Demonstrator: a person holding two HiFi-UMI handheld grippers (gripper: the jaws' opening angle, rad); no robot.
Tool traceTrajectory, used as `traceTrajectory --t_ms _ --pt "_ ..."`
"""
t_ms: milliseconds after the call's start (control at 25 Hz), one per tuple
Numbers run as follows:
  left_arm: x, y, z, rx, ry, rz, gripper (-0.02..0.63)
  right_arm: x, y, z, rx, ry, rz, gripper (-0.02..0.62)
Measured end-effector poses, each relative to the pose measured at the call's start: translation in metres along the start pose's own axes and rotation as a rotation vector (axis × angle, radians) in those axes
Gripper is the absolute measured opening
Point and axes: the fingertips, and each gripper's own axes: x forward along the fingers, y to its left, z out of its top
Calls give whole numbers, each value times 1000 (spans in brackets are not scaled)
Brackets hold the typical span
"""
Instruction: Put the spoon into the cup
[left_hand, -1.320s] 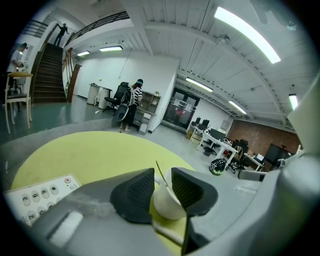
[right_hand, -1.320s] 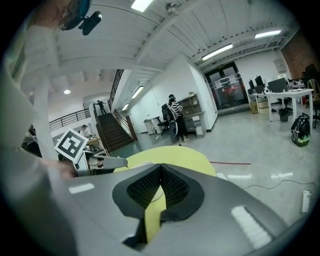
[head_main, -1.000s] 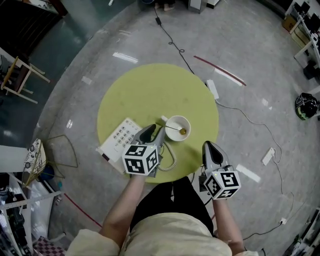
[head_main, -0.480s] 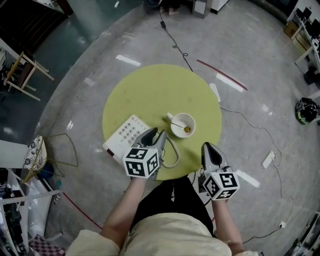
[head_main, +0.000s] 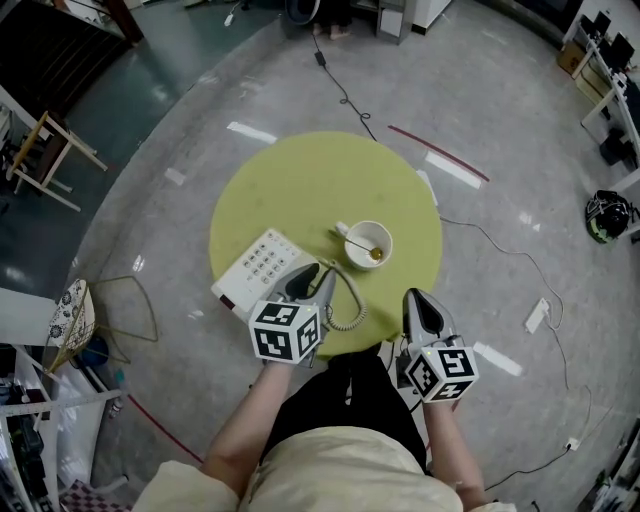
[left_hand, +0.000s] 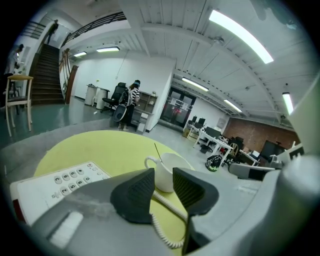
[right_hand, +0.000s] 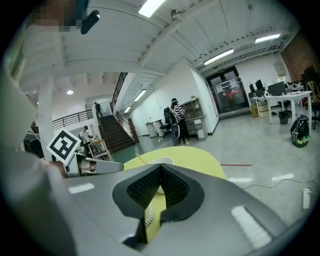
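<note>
A white cup (head_main: 367, 243) stands right of centre on the round yellow-green table (head_main: 300, 190). The spoon (head_main: 360, 246) sits in it, its bowl in the cup and its thin handle leaning up and to the left. My left gripper (head_main: 312, 274) hovers over the table's near edge, a short way near-left of the cup, jaws slightly open and empty. Through its jaws the left gripper view (left_hand: 164, 179) shows the cup (left_hand: 169, 167) and the spoon handle (left_hand: 157, 150). My right gripper (head_main: 415, 297) is shut and empty, off the table's near-right edge, and points at the cup (right_hand: 159, 161).
A white telephone (head_main: 260, 270) lies on the table's left part, its coiled cord (head_main: 347, 305) running under my left gripper. Cables (head_main: 345, 85) and white power strips (head_main: 496, 352) lie on the grey floor. A wooden chair (head_main: 40, 160) stands far left. A helmet (head_main: 605, 215) lies far right.
Both grippers have drawn back a little toward the person, so the gap between the left gripper and the cup has grown. The spoon stays in the cup.
</note>
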Motion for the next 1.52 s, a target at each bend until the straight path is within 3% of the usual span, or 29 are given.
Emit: traceTrajectory --t_ms 440,720,1520 --pt "-21 -15 -12 53 12 -45 103 -24 13 -3 -12 -40 -41 0" --pt "-30 -32 -13 88 1 -75 63 -34 17 1 -27 -56 -52 0" --pt "-56 -50 -20 134 -37 -37 9 -51 29 0 -37 -73 8 -2"
